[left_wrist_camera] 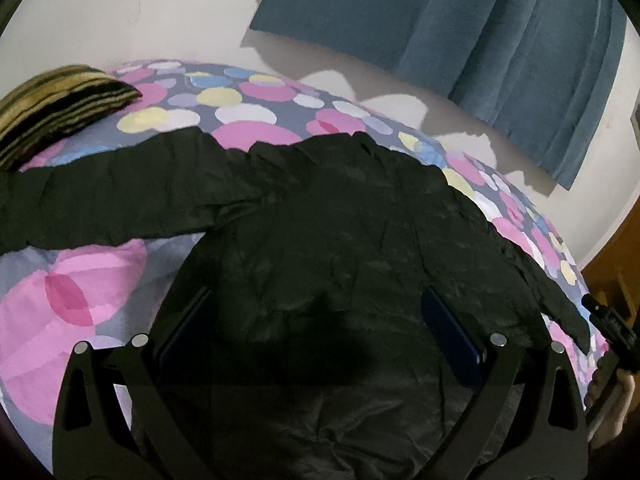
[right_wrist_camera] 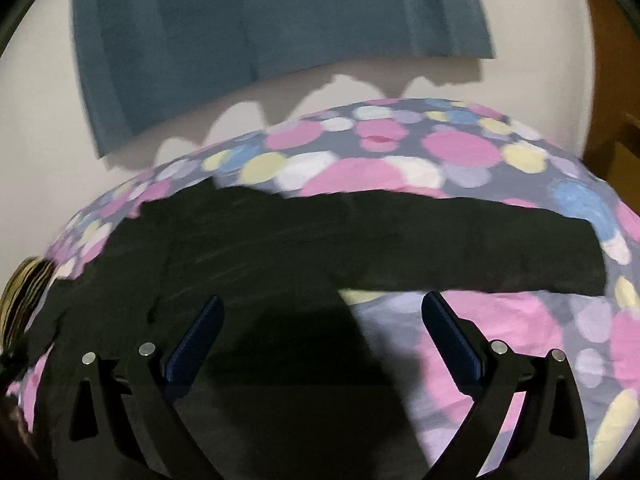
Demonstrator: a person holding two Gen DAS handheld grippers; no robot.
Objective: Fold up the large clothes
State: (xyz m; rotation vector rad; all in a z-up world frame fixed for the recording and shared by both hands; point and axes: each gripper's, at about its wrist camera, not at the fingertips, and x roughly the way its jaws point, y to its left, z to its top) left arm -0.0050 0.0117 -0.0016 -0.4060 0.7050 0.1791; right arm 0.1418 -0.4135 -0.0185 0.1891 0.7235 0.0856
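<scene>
A large black jacket (left_wrist_camera: 328, 216) lies spread flat on the dotted bed cover (left_wrist_camera: 256, 96), one sleeve (left_wrist_camera: 104, 200) stretched out to the left. My left gripper (left_wrist_camera: 318, 300) hovers open above the jacket's body, nothing between its blue pads. In the right wrist view the same jacket (right_wrist_camera: 248, 248) fills the left and middle, with its other sleeve (right_wrist_camera: 460, 244) reaching right across the cover (right_wrist_camera: 400, 140). My right gripper (right_wrist_camera: 322, 308) stands open above the jacket's right side edge, holding nothing. The other gripper's black tip (left_wrist_camera: 610, 320) shows at the far right of the left wrist view.
A striped yellow-and-black pillow (left_wrist_camera: 60, 104) sits at the bed's far left corner, also the pillow (right_wrist_camera: 20, 296) at the left edge. A blue curtain (left_wrist_camera: 460, 40) hangs on the white wall behind the bed. Wooden furniture (left_wrist_camera: 616, 272) stands at the right.
</scene>
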